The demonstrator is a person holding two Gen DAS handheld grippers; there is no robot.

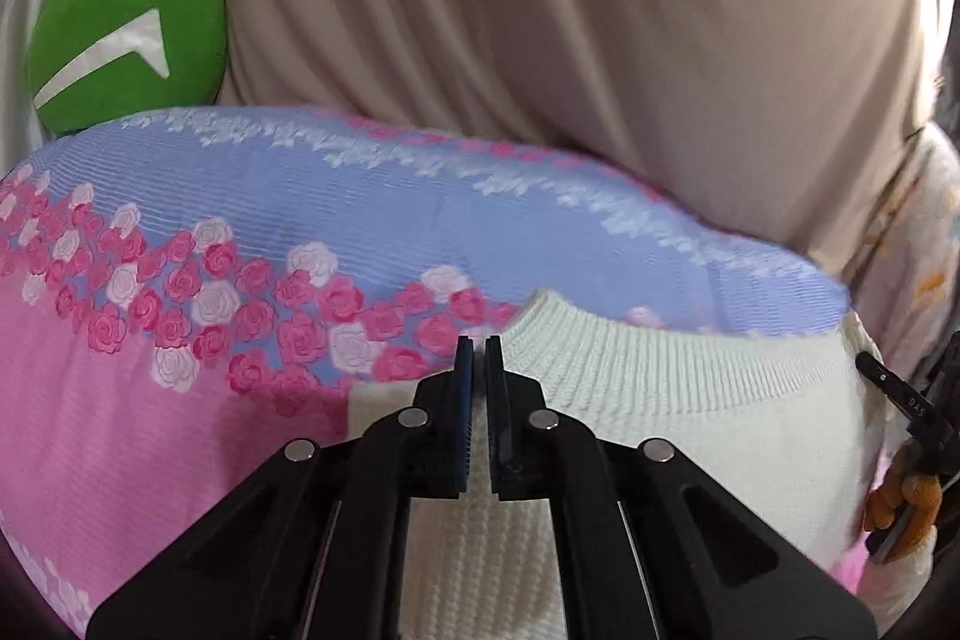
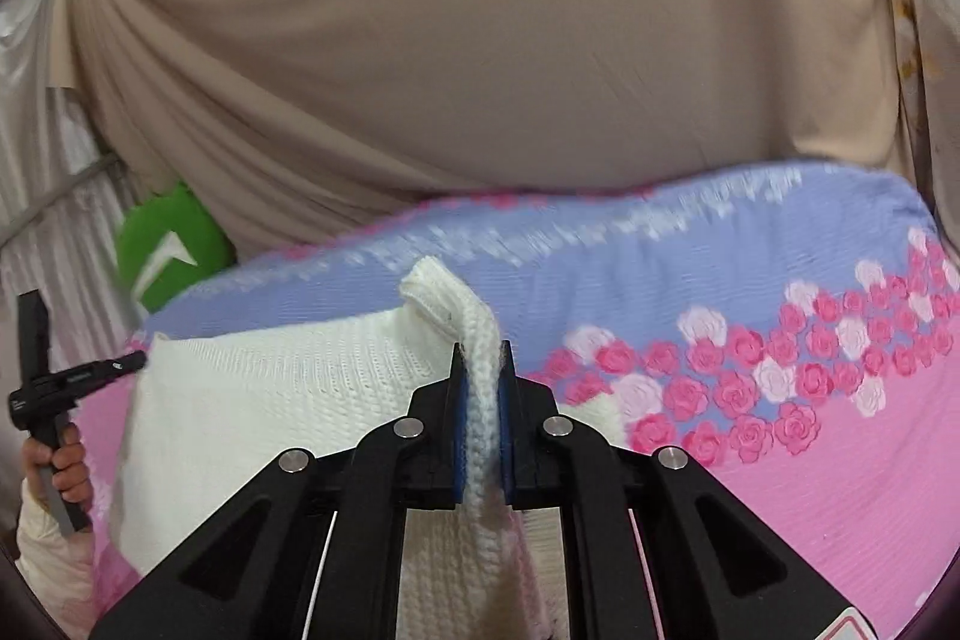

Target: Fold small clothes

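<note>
A small white knitted sweater (image 1: 660, 400) lies on a pink and blue bedsheet with roses (image 1: 180, 460). In the left wrist view my left gripper (image 1: 479, 352) sits over the sweater's left edge near the ribbed hem, its jaws almost closed with a thin gap; no cloth shows between them. In the right wrist view my right gripper (image 2: 482, 370) is shut on a fold of the white sweater (image 2: 270, 400), which sticks up between the pads. The left gripper (image 2: 78, 376) shows at the far left there.
A green cushion (image 1: 126, 34) with a white arrow lies at the bed's far left corner. A beige draped cloth (image 1: 540, 10) hangs behind the bed. The bedsheet (image 2: 810, 460) stretches to the right of the sweater.
</note>
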